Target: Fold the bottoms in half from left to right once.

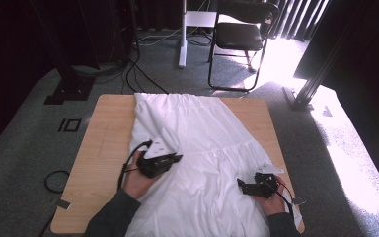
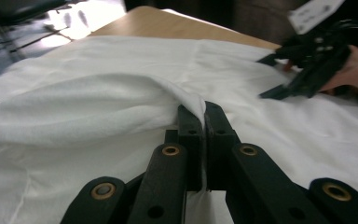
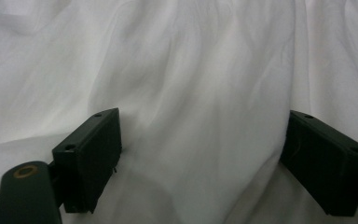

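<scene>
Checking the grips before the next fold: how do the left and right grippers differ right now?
The left gripper has its jaws shut on a fold of the white cloth; the right gripper has its jaws wide open, cloth loose between them. The left sits mid-cloth, the right near its right edge. Both are over the cloth.

We see soft, matt white cloth [image 1: 202, 143] on a smooth, wood-grain table [image 1: 103, 143], and our left gripper's [image 2: 204, 114] matt black plastic jaws.

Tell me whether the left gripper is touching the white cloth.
Touching. The left gripper view shows the left gripper with its jaws shut on a pinched fold of the white cloth.
</scene>
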The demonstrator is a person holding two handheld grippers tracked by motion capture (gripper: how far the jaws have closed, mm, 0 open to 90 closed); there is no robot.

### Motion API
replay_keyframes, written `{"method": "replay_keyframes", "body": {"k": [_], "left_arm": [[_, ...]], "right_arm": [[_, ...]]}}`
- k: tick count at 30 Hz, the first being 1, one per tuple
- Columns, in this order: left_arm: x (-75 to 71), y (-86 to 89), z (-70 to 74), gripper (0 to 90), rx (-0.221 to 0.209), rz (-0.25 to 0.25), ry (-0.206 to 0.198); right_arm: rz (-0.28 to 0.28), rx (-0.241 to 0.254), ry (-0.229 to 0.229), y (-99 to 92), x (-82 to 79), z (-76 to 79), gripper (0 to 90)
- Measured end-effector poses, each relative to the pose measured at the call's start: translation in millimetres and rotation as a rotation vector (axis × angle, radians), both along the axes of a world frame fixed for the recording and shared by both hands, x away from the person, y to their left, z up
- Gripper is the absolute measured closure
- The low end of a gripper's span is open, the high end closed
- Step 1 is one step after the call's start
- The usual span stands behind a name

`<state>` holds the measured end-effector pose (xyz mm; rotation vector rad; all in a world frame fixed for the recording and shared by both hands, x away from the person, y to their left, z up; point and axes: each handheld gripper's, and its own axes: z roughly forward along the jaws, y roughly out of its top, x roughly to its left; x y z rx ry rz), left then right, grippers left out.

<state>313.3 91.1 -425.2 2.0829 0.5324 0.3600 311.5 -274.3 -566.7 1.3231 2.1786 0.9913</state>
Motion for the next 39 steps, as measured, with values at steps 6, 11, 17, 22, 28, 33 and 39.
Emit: {"method": "replay_keyframes", "body": {"k": [6, 11, 17, 22, 28, 33, 39], "left_arm": [[2.1, -51.8, 0.1, 88.6, -0.059, -0.136, 0.033], [-2.0, -84.2, 0.2, 88.5, -0.04, -0.204, 0.029], [23.4, -106.0, -50.3, 86.7, -0.019, -0.22, 0.187], [31.3, -89.7, -60.6, 58.7, -0.055, -0.149, 0.233], [30.8, -36.2, -42.8, 50.7, -0.081, -0.028, 0.163], [25.7, -6.8, -41.9, 49.4, -0.058, 0.047, 0.127], [13.3, 60.4, -73.6, 45.5, 0.014, 0.25, 0.139]], "right_arm": [[0.0, 0.0, 0.0, 0.0, 0.0, 0.0, 13.8], [-0.001, -0.001, 0.0, 0.0, 0.0, 0.1, 13.8], [-0.001, -0.002, 0.0, 0.0, 0.0, 0.0, 13.9], [-0.024, -0.004, 0.006, -1.2, -1.8, 3.4, 27.7], [-0.035, 0.035, -0.05, 1.1, -9.2, 26.6, 45.1], [-0.006, 0.076, -0.083, 17.3, -12.3, 47.2, 47.4], [0.085, 0.087, -0.106, 57.8, -0.4, 76.5, 46.0]]}}
